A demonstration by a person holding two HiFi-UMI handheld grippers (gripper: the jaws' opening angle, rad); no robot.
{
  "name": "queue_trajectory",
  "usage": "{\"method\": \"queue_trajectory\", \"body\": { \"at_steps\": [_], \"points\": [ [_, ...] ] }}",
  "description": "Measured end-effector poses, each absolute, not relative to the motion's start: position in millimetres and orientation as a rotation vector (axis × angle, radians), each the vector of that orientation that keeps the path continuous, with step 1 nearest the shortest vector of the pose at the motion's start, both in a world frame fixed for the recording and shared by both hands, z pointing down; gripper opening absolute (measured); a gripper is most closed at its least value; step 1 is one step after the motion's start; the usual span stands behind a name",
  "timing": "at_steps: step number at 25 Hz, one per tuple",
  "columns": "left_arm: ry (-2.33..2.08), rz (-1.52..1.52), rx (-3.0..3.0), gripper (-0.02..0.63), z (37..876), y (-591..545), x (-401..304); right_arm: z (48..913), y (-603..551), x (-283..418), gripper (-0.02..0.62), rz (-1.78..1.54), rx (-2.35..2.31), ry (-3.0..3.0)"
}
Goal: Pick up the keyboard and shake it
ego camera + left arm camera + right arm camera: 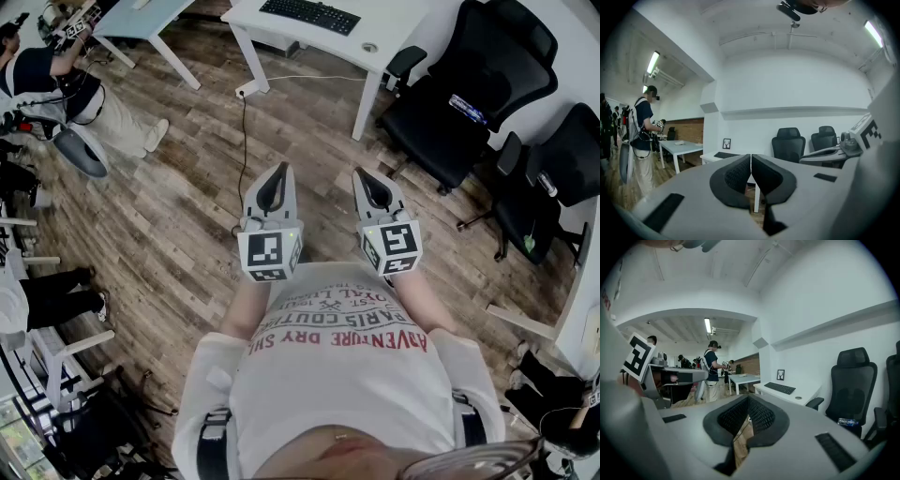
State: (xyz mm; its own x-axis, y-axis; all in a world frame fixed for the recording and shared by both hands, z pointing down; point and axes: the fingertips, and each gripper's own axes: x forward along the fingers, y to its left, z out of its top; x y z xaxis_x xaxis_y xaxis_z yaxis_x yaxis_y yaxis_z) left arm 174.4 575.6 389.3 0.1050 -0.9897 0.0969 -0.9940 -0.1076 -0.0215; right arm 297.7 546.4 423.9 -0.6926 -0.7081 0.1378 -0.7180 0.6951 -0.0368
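Well, a wooden plank floor (187,197) spreads under me, and a white desk (394,42) stands at twelve o'clock by the wall. The keyboard (309,15) lies flat on that desk, well apart from both my tools and untouched. Black office chairs (469,94) crowd the two o'clock side. Another person (56,80) stands at ten o'clock near a pale table (141,19). A dark cable (244,141) trails over the floor from near the desk leg. I hold my left gripper (277,171) and right gripper (364,176) side by side before my chest, roughly level, pointing toward the desk. Both pairs of jaws are pressed together with nothing between them.
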Motion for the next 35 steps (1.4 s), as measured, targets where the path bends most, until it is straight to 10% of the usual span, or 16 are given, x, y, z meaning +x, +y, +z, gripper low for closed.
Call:
{"method": "queue_trajectory", "body": {
  "at_steps": [20,35],
  "points": [
    [-2.049,0.147,2.259,0.028,405.6,568.9,167.0,437.1,530.3,304.8,0.025,0.234,1.257,-2.763],
    [-2.032,0.112,2.182,0.029,416.0,461.2,27.6,449.0,418.7,195.2,0.025,0.291,1.344,-2.652]
  ]
}}
